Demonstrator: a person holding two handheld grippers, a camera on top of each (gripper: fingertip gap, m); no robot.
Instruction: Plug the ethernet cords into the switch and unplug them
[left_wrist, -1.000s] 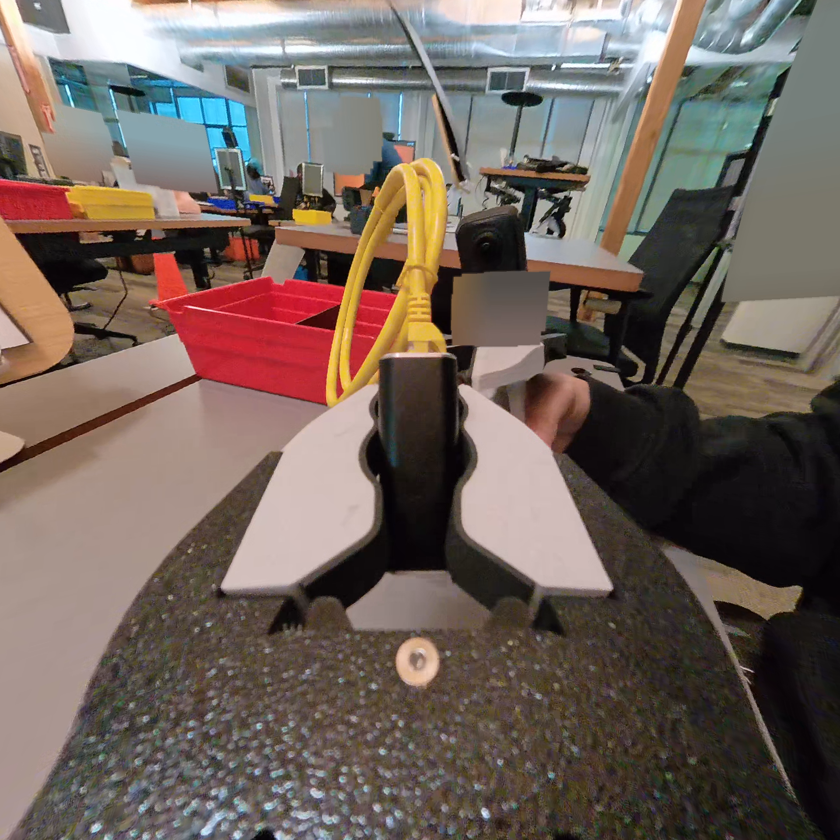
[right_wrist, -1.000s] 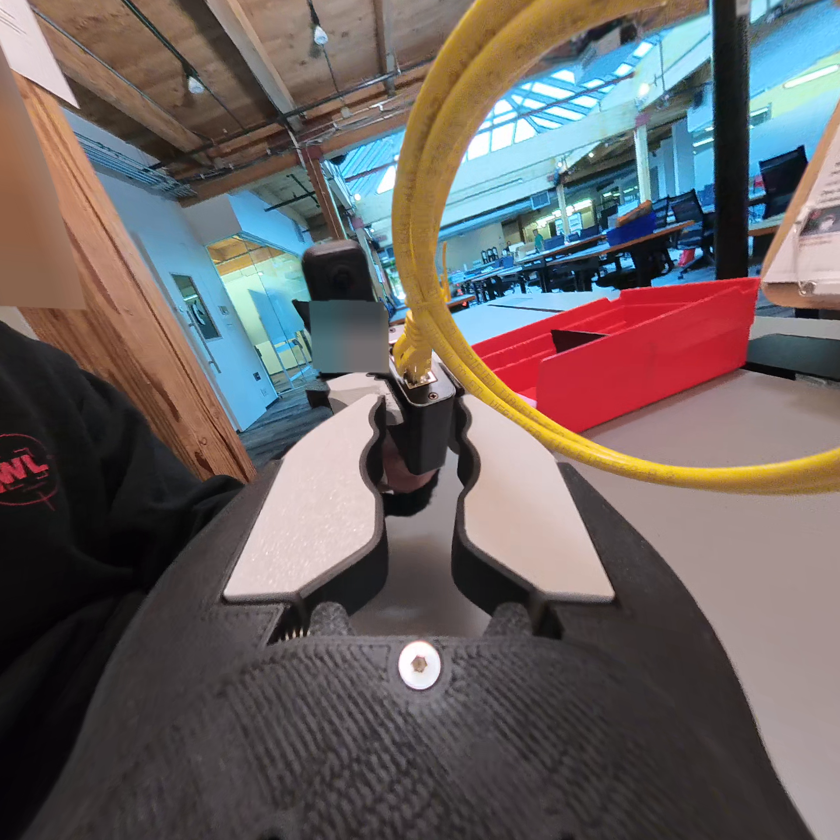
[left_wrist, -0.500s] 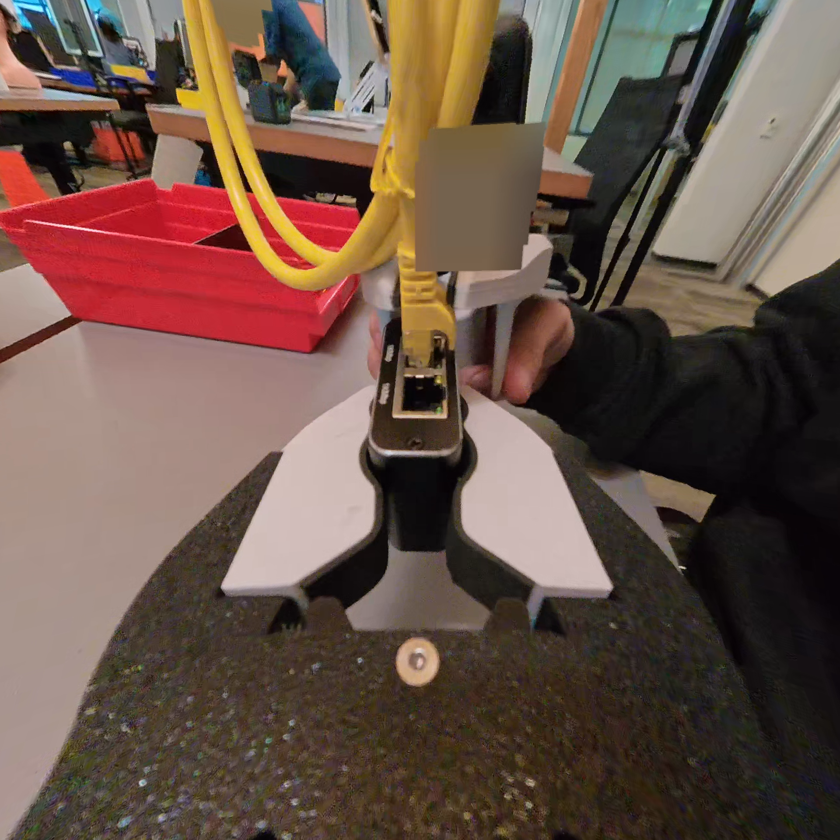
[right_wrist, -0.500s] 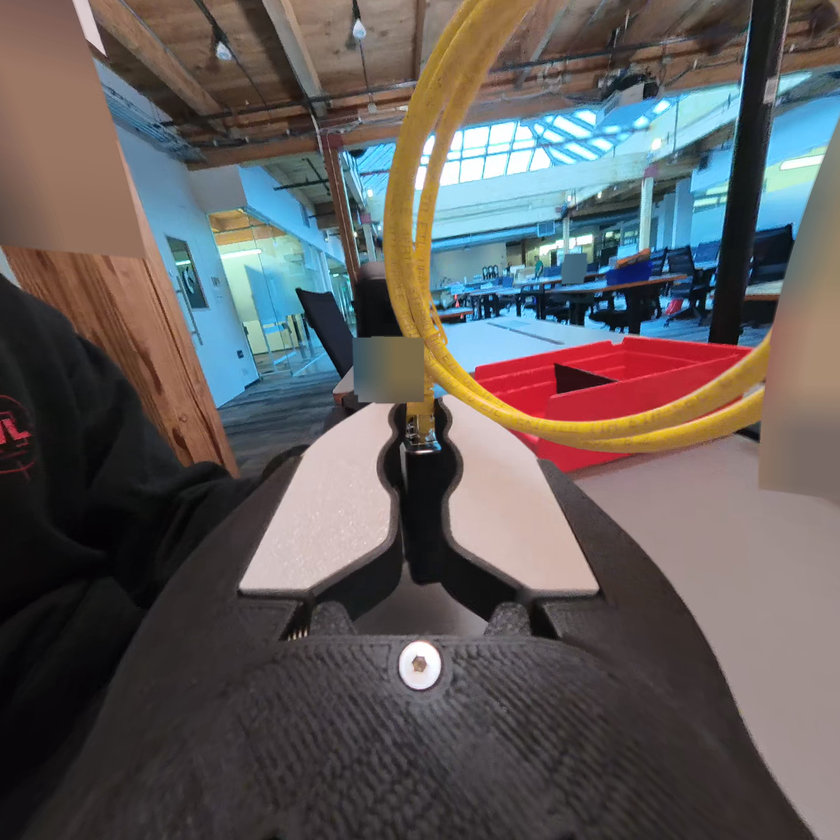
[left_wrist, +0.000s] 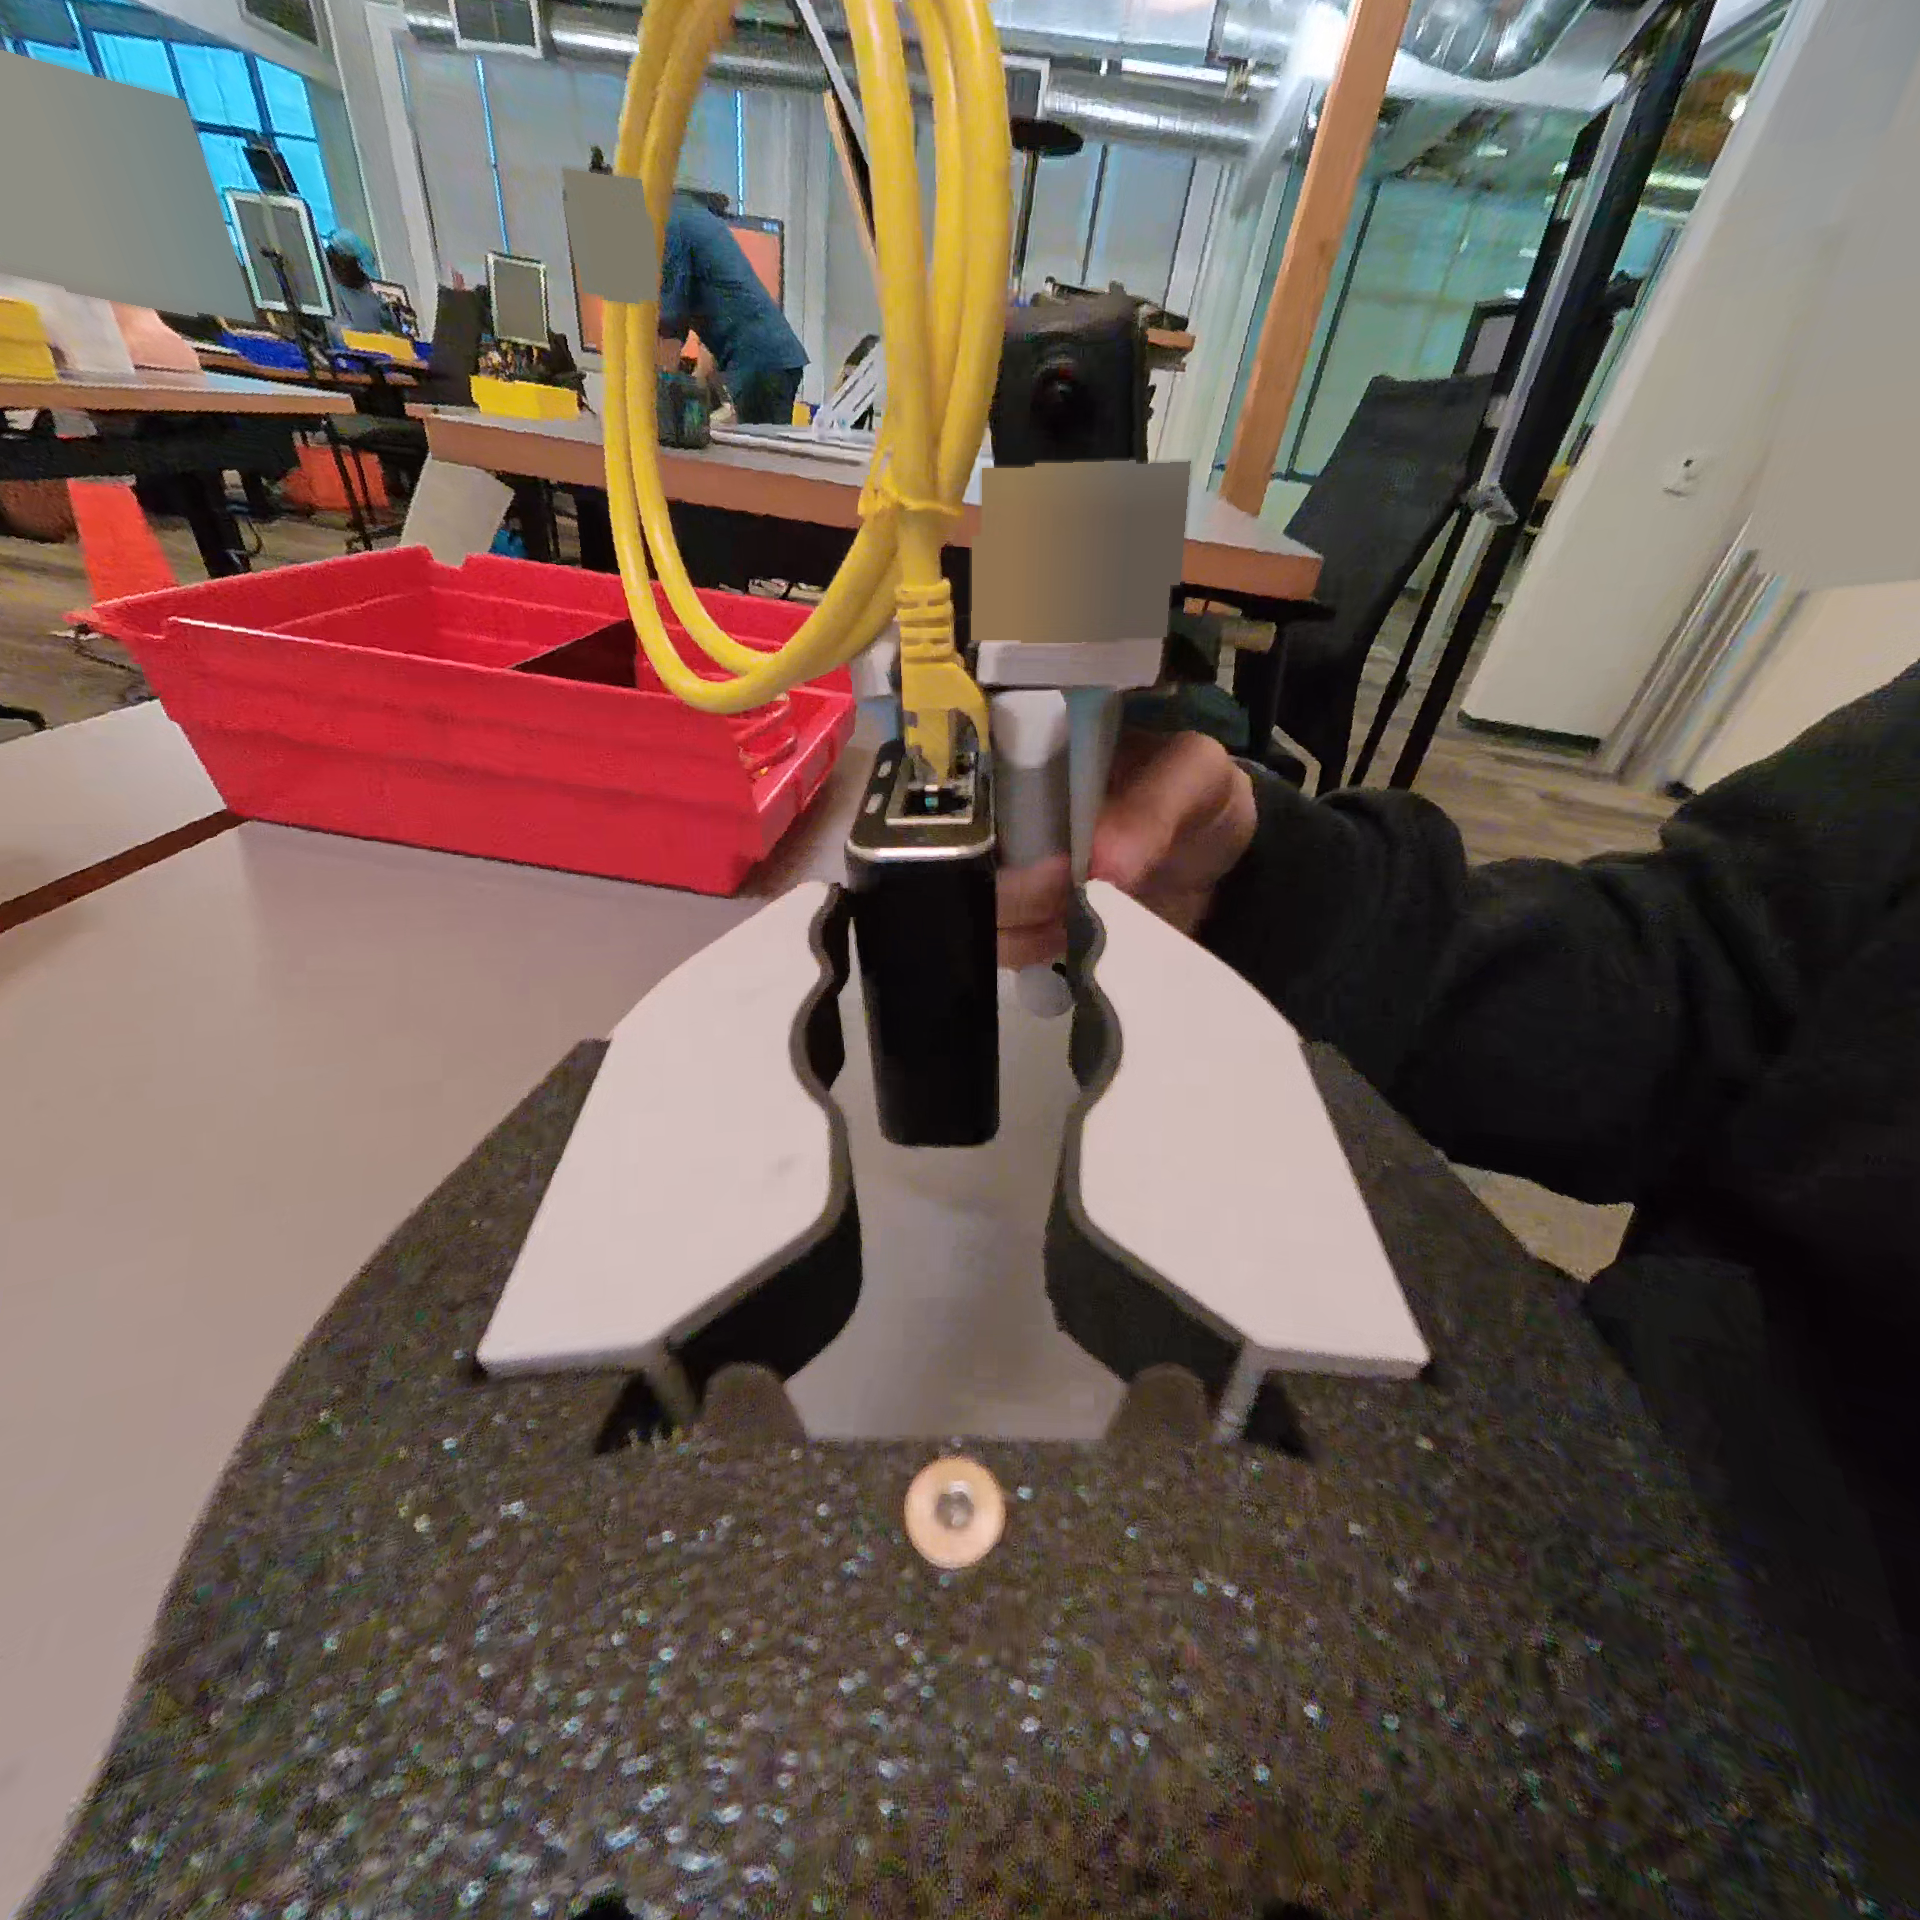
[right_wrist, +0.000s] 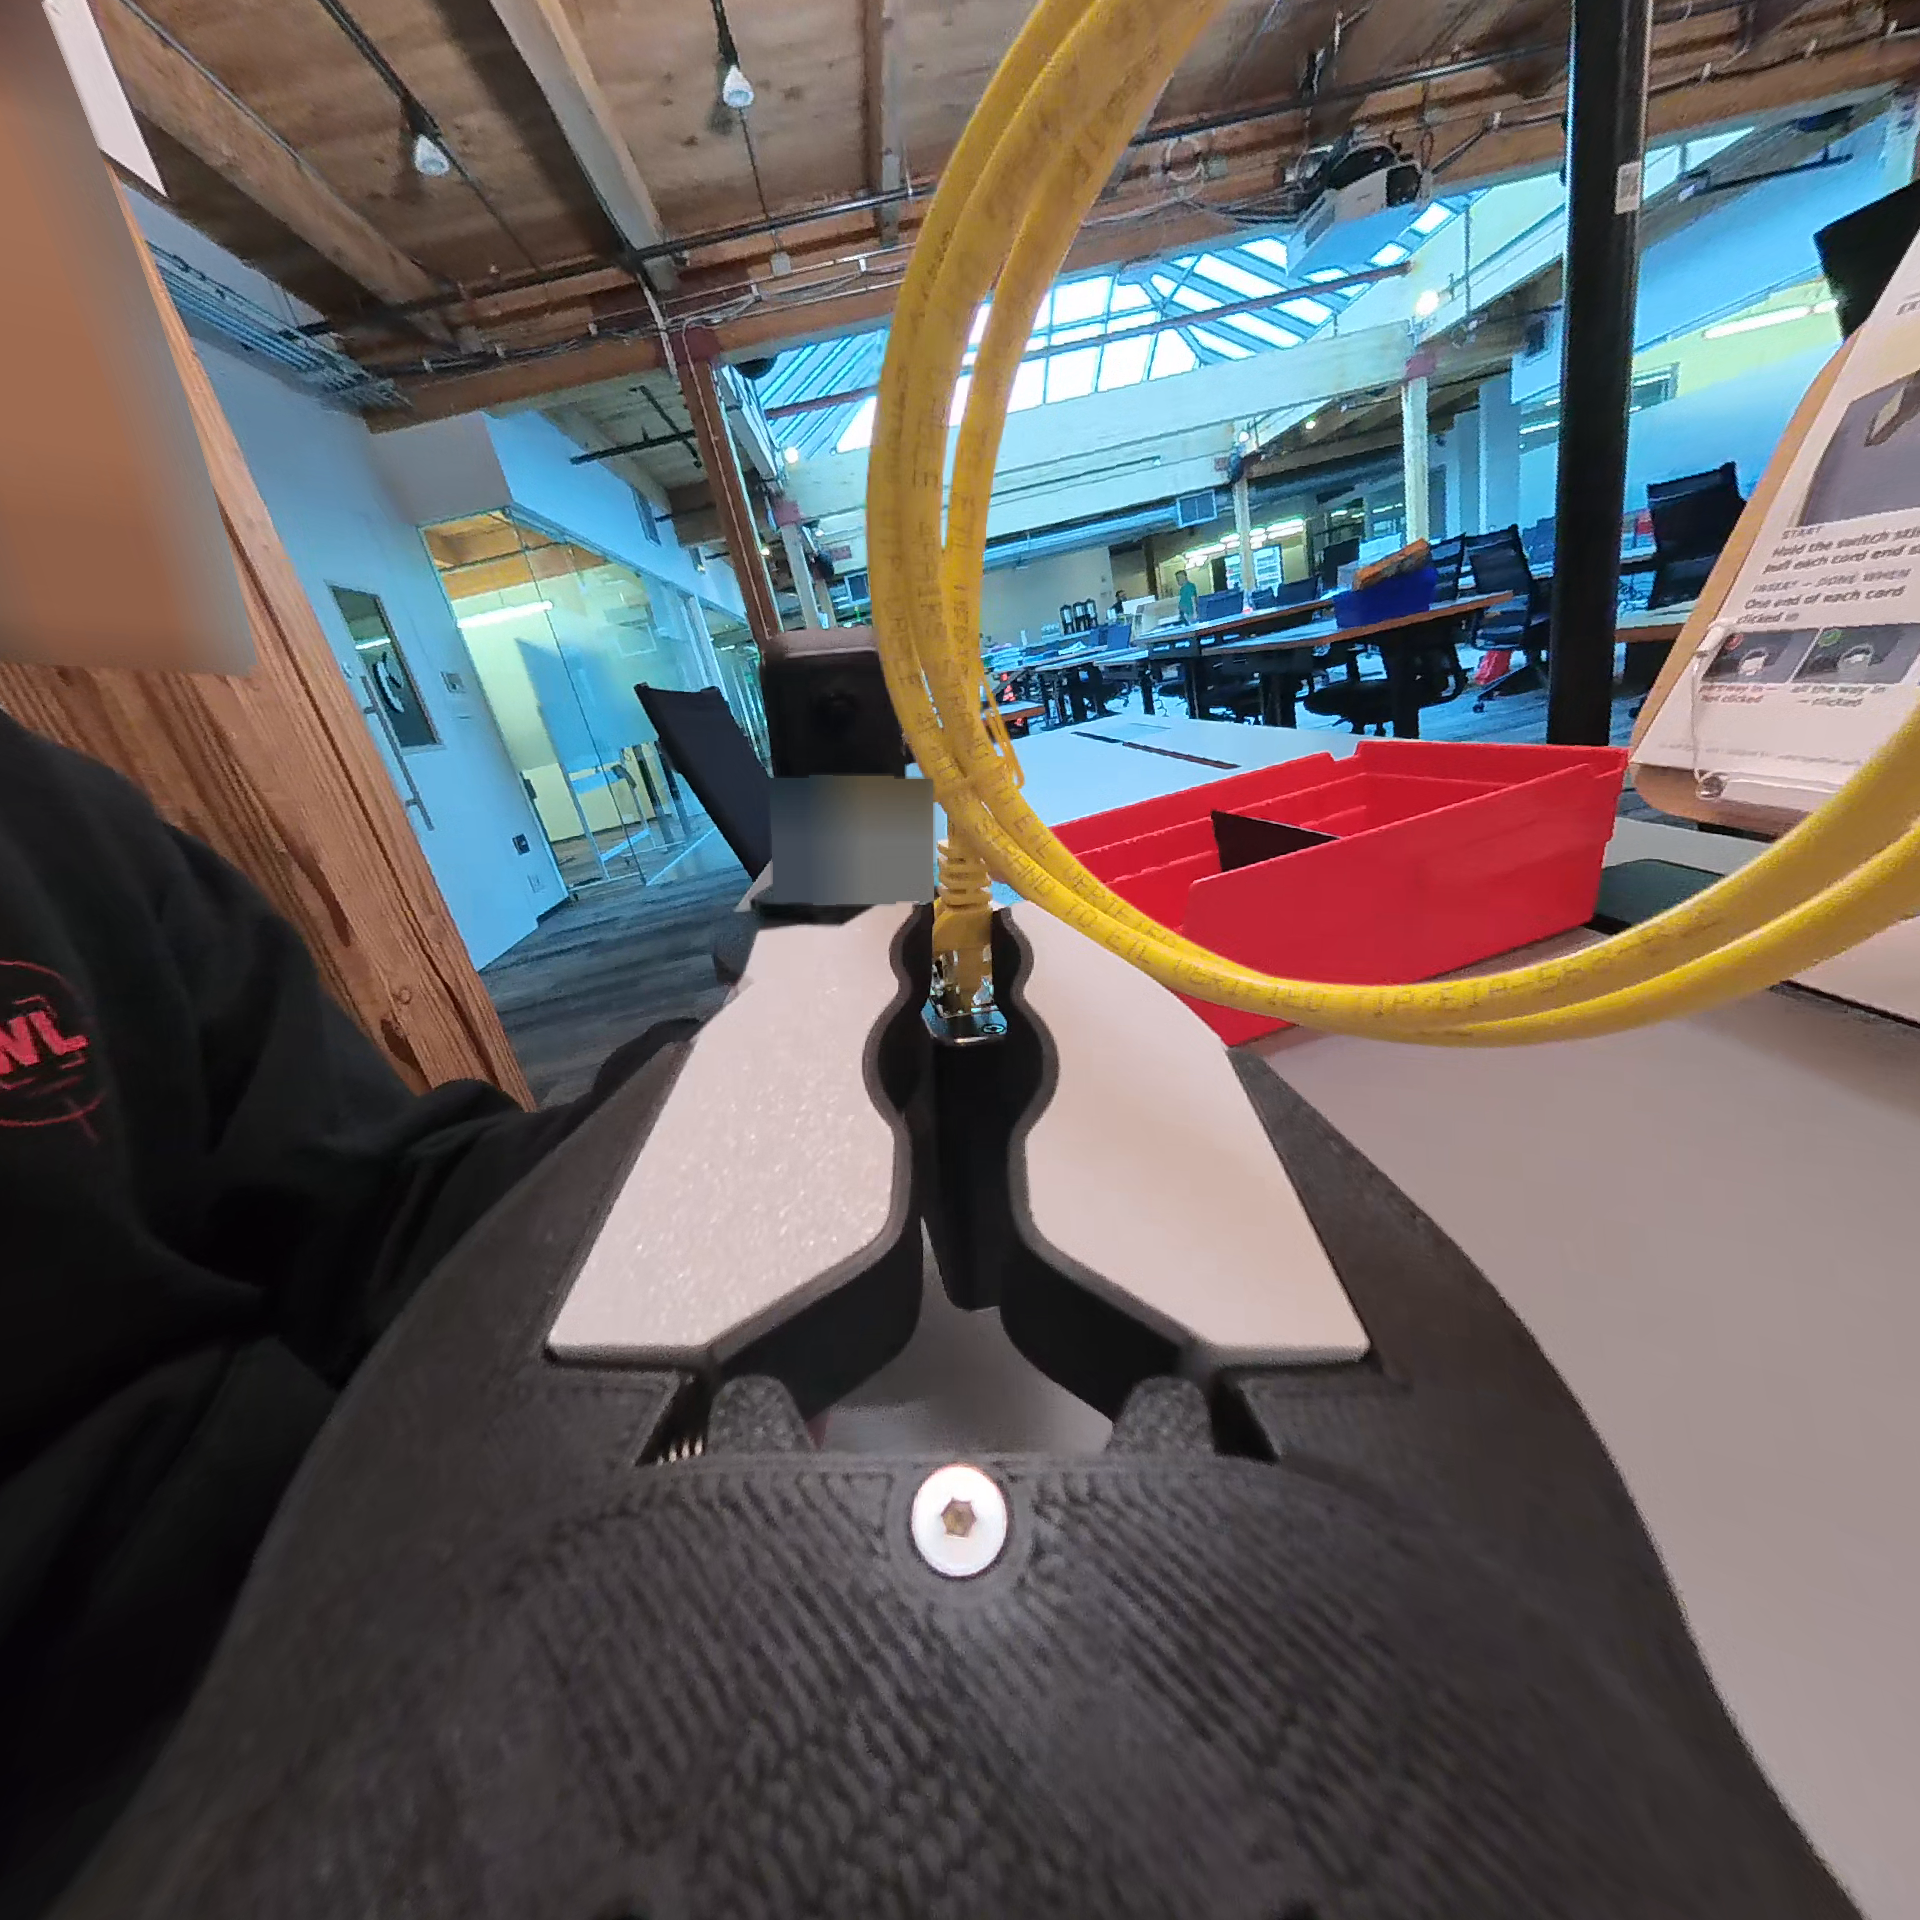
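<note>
Right now one yellow cord (left_wrist: 940, 665) is plugged into the switch (left_wrist: 925, 977) at mid-frame; the port beside it looks empty, so more plugging and all the unplugging seem left. The left hand-held gripper (left_wrist: 951, 997) is wide apart and lets go of the switch. The right hand-held gripper (right_wrist: 961, 1049) squeezes the switch tight.

obstacles: yellow cord loop (left_wrist: 810, 343) overhead, red bin (left_wrist: 457, 717) behind | free: table (left_wrist: 260, 1039) left
</note>
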